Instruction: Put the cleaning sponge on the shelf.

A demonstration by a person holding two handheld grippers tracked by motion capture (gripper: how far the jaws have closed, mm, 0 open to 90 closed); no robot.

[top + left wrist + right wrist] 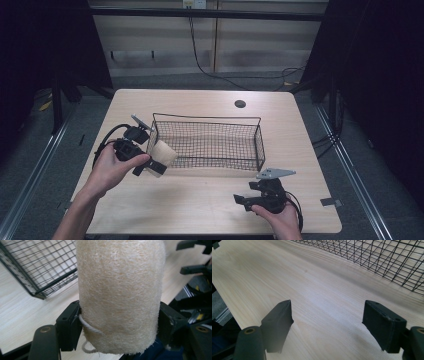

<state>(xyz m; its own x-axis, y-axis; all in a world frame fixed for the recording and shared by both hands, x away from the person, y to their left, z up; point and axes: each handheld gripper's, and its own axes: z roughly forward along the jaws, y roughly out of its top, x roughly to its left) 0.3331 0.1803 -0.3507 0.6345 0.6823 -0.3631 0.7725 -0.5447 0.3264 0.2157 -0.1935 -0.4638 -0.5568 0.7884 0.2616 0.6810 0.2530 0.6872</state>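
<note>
Loofah sponge (120, 290) unlabelled, in left tongs (117, 322)

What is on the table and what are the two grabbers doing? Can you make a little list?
Held thing: pale loofah sponge with a white string loop
Left gripper: fingers shut on the sponge, at the basket's left end
Right gripper: fingers wide apart, nothing between them, over bare wood
Basket: black wire basket, nothing seen inside it
Table: light wooden table, with a round hole near its far edge
</note>
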